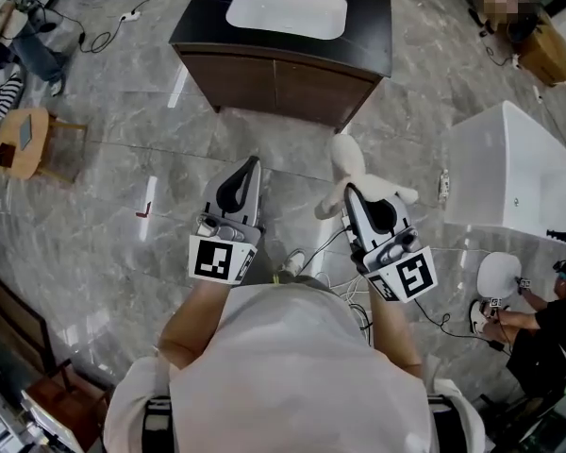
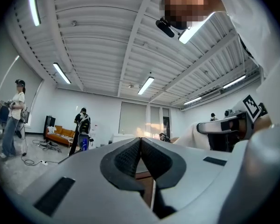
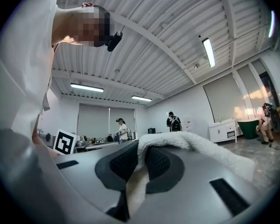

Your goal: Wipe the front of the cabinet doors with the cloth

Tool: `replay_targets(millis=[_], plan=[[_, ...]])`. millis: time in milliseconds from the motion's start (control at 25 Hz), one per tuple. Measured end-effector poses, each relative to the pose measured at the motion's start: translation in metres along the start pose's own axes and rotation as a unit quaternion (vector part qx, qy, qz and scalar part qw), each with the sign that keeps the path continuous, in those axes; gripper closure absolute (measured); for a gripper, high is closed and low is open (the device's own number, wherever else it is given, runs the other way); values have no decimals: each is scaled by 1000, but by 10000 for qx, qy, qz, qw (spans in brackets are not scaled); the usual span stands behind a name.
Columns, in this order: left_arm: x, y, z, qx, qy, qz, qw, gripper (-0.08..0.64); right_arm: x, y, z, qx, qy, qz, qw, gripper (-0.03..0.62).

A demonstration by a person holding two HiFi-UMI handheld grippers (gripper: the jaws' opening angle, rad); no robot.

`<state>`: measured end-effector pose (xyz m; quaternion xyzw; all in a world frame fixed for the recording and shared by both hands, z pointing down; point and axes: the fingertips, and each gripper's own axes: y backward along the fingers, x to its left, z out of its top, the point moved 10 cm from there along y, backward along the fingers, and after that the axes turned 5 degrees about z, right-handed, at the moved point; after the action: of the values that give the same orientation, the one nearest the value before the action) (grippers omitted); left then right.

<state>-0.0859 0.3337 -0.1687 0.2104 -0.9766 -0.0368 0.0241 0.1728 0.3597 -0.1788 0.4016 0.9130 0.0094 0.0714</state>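
Observation:
A dark vanity cabinet with brown doors and a white sink stands ahead of me on the floor. My right gripper is shut on a white cloth, which bunches up past the jaw tips; the cloth drapes over the right jaw in the right gripper view. My left gripper is held beside it, jaws pressed together with nothing between them. Both grippers are short of the cabinet doors and point upward, toward the ceiling, in their own views. The left gripper shows its pads touching.
A white bathtub stands at the right. A wooden stool and a person sit at the far left. Cables trail on the marble floor. Another person crouches at lower right. People stand in the room behind.

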Motion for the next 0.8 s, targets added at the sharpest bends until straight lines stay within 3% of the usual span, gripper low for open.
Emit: replay_targets(millis=[520, 800], plan=[[148, -130, -40, 185, 235, -403, 9987, 543, -61, -163, -19, 295, -73, -448, 9985, 540], [165, -193, -55, 151, 272, -542, 9980, 543, -101, -209, -24, 379, 227, -745, 9962, 540]])
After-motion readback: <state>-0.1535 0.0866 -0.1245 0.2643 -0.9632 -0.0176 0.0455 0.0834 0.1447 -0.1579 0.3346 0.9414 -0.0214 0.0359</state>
